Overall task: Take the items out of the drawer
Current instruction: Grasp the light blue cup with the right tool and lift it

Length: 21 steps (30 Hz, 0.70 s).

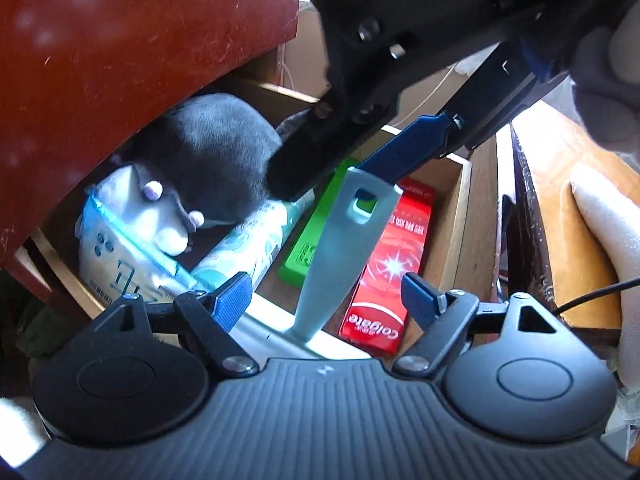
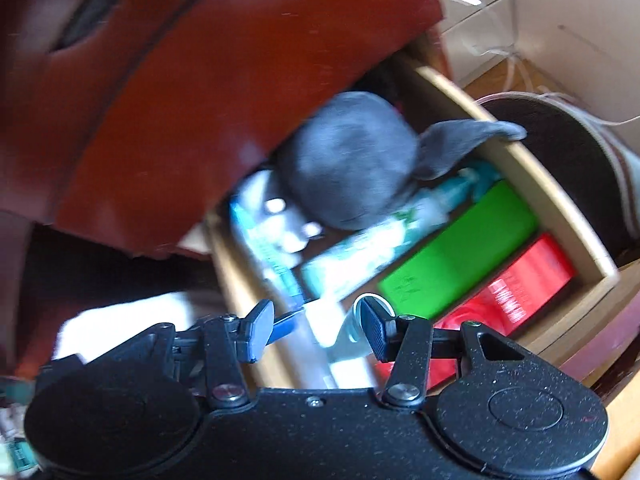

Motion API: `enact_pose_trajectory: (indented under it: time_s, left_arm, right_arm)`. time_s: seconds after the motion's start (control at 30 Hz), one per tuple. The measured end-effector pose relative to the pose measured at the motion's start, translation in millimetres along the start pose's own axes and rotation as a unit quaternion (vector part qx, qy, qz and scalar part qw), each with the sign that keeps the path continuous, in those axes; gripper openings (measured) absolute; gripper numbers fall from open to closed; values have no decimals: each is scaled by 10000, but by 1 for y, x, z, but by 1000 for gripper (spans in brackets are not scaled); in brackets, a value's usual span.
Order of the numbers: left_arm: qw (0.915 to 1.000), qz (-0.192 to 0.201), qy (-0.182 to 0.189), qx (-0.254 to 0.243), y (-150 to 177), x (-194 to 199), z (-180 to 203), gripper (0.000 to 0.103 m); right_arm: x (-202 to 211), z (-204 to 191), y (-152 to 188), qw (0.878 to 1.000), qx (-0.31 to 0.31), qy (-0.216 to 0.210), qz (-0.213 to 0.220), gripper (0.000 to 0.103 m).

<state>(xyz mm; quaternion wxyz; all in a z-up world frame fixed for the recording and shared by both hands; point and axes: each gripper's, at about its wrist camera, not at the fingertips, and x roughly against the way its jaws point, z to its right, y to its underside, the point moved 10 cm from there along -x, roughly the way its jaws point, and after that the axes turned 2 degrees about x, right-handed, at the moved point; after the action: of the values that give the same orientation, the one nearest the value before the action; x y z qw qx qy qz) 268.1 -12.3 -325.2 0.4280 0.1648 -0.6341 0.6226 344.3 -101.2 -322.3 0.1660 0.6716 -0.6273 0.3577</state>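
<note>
The open wooden drawer holds a grey plush toy, a white pouch, a patterned tissue pack, a green box and a red Colgate box. My left gripper is open, low at the drawer's front. My right gripper reaches in from above and holds the top of a grey-blue flat handle that stands tilted over the boxes. In the blurred right wrist view the right gripper has the handle's end between its fingers, above the toy, green box and red box.
The red-brown cabinet front overhangs the drawer on the left. A wooden floor and a black cable lie to the right. A dark round bin and white furniture stand beyond the drawer.
</note>
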Motion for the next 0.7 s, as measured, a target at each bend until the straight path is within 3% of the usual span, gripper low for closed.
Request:
enact_pose_trajectory:
  time_s: [0.1, 0.17, 0.2, 0.33, 0.6, 0.7]
  left_arm:
    - [9999, 121, -28, 35, -1, -1, 1, 78]
    - [9999, 57, 88, 56, 1, -2, 1, 58]
    - [9999, -99, 45, 95, 4, -5, -2, 38]
    - [9980, -301, 179, 519, 11, -10, -13, 37]
    - [9999, -141, -68, -28, 9, 2, 0, 38]
    - [9995, -164, -128, 251, 13, 2, -8, 37]
  right_arm:
    - [-4, -11, 7, 9989, -41, -430, -206, 55]
    - [-6, -17, 9, 9977, -84, -608, -280, 55]
    - [-6, -18, 9, 9979, -27, -586, -287, 55]
    - [-4, -17, 10, 9969, -36, -742, -242, 55]
    - [-5, -34, 16, 9913, -130, -1250, -400, 55]
    - [-3, -37, 16, 9901, -181, -1339, -393, 55]
